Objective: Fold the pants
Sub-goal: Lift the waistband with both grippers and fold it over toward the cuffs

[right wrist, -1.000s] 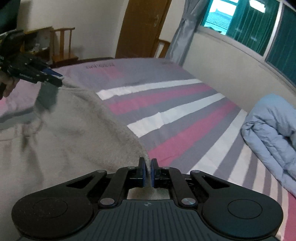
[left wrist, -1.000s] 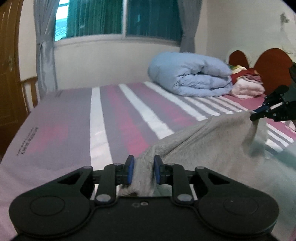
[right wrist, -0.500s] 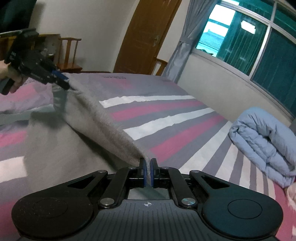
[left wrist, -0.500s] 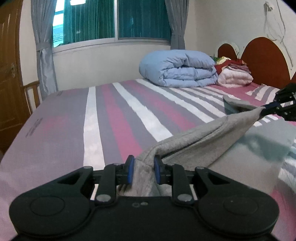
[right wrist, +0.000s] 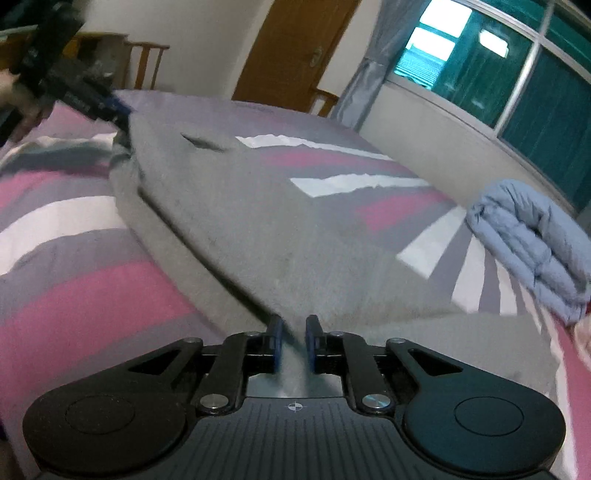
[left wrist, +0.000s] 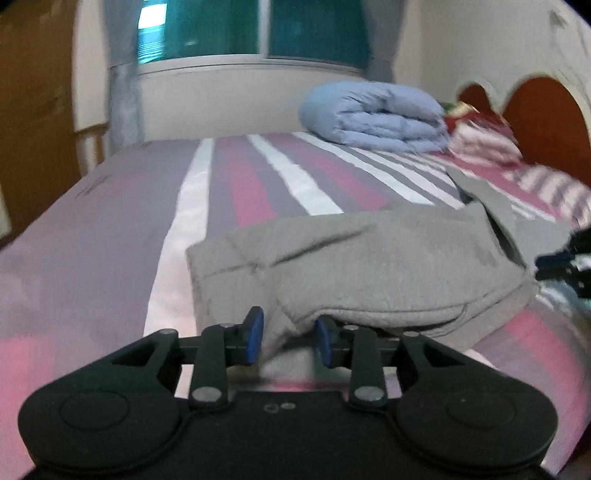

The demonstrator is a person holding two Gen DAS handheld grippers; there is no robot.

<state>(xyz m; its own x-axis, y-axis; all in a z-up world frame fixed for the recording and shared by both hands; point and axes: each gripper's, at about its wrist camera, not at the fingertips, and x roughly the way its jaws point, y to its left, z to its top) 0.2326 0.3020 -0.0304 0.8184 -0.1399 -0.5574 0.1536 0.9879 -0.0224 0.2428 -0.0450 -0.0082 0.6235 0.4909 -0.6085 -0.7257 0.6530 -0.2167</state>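
- Step in hand, as judged: letting go after a fold; grey pants laid doubled over on the striped bed, upper layer resting on the lower along the near edge.
- Left gripper: jaws opening, a fold of grey cloth between the blue pads, barely clamped if at all.
- Right gripper: jaws opening too, a narrow gap showing, a ridge of the pants running up between the pads; grip loosening, not tight.
- In the right wrist view, the left gripper seen at the far corner of the pants, top left, blurred.
- Pants spread across the middle of the bed, near the foot-side edge, well apart from the blue quilt at the far end.
- Next move, likely: open fully, draw both grippers back and clear of the cloth without dragging the top layer, then check that the edges line up before any further fold.
- Risk: cloth catching on a pad and pulling the fold askew.
- Count: one pair of pants; two grippers; one rolled blue quilt; one small pile of pink and red laundry by the headboard; one window; one door; chairs too blurred to count.
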